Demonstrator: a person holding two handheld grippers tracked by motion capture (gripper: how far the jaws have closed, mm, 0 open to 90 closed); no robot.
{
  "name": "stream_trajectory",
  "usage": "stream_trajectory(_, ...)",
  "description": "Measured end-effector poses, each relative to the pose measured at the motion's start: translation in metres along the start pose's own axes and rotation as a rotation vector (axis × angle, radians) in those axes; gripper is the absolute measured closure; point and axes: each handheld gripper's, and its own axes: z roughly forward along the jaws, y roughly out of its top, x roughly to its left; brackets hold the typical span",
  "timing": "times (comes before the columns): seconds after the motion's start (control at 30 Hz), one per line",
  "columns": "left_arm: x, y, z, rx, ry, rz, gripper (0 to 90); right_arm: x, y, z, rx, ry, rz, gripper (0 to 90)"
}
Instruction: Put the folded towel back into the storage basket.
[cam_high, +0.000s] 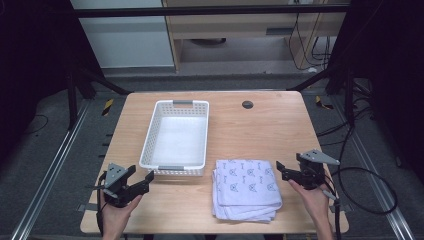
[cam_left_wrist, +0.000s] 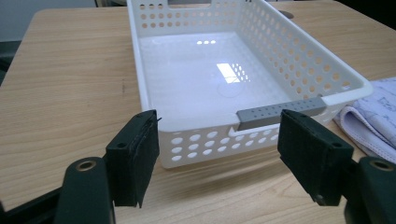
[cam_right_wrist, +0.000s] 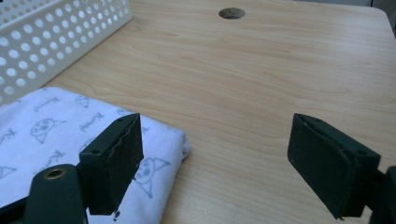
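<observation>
A light wooden desk (cam_high: 260, 130) carries everything, with a small dark round hole (cam_high: 247, 104) near its far edge. On its left half stands a white perforated basket (cam_high: 150, 145), long side running away from the person, empty inside, with a grey handle strip on each short end; in the left gripper view its near grey handle (cam_left_wrist: 280, 112) sits straight ahead, between the two jaws and beyond them. Just to the right of the basket's near corner lies a folded white cloth (cam_high: 246, 187) printed with small blue cat faces, a flat stack close to the desk's near edge and not touching the basket. The left claw (cam_high: 142, 182) hovers at the near left of the desk, just short of the basket's near wall, its jaws wide apart with nothing between them. The right claw (cam_high: 281, 169) sits by the cloth's right edge, also spread wide and empty; in the right gripper view one jaw hangs over the cloth's corner (cam_right_wrist: 159, 163) and the other over bare wood.
</observation>
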Motion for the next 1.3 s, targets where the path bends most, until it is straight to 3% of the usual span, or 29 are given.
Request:
stream_trajectory(0.37, -0.014, 0.008, 0.005, 0.002, -0.037, 0.013, 27.9, 0.010, 0.018, -0.005, -0.041, 0.041, -0.041, 16.1)
stream_trajectory(0.63, -0.026, 0.018, 0.008, 0.001, -0.054, 0.050, 27.6, 0.009, 0.025, -0.008, -0.042, 0.004, -0.036, 14.3)
stream_trajectory(0.8, -0.033, 0.023, 0.010, -0.003, -0.069, 0.057, 27.5, 0.008, 0.031, -0.009, -0.050, 0.011, -0.033, 14.7)
stream_trajectory(1.3, -0.068, 0.036, 0.020, 0.001, -0.126, 0.095, 28.0, 0.016, 0.044, -0.005, -0.055, 0.061, -0.045, 21.1)
